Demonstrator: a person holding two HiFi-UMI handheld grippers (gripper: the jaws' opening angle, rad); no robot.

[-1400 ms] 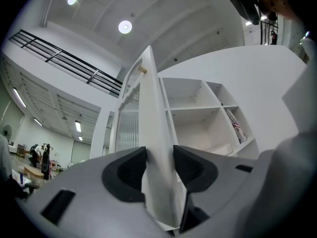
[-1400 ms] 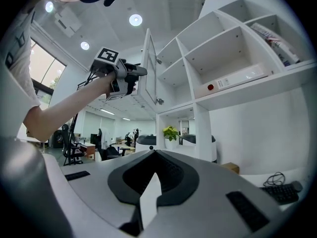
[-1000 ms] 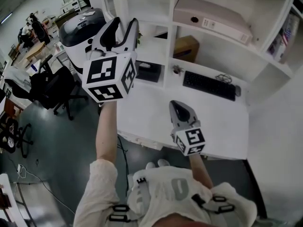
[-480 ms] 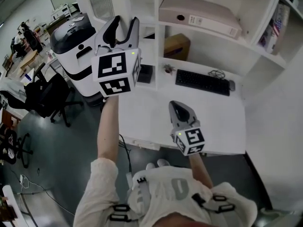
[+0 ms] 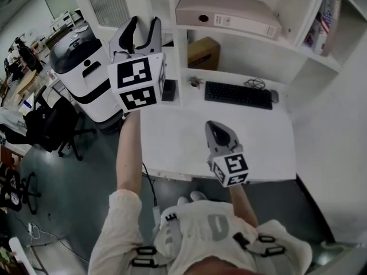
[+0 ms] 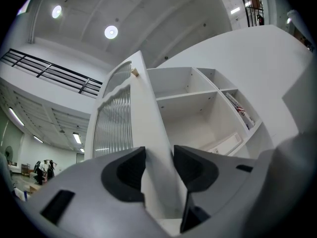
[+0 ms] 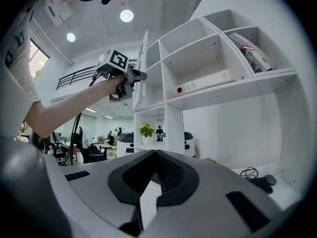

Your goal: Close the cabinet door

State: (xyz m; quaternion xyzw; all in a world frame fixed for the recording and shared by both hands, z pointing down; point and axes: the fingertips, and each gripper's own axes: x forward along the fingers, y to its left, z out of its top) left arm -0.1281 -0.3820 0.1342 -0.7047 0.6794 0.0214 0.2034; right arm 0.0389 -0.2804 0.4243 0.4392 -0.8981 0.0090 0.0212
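The cabinet door (image 6: 148, 133) is white with a ribbed glass pane (image 6: 111, 128) and stands swung out from the white shelf unit (image 6: 188, 113). My left gripper (image 6: 158, 157) is shut on the door's free edge, one jaw on each face. In the head view the left gripper (image 5: 143, 27) is raised at the shelf's left side, beside the ribbed pane (image 5: 106, 2). The right gripper view shows the left gripper (image 7: 141, 76) on the door (image 7: 143, 53). My right gripper (image 5: 217, 129) hangs low over the desk (image 5: 172, 142), shut and empty (image 7: 156, 155).
In the shelves lie a flat binder (image 5: 229, 16) and a cardboard box (image 5: 202, 53). A black keyboard (image 5: 238, 94) is at the back of the desk. A white and black machine (image 5: 80, 62) and an office chair (image 5: 51, 125) stand at the left.
My left gripper, still on the door edge, has come closer to the shelf front. The shelf and desk have slid left and down in the head view. The right gripper stays shut over the desk.
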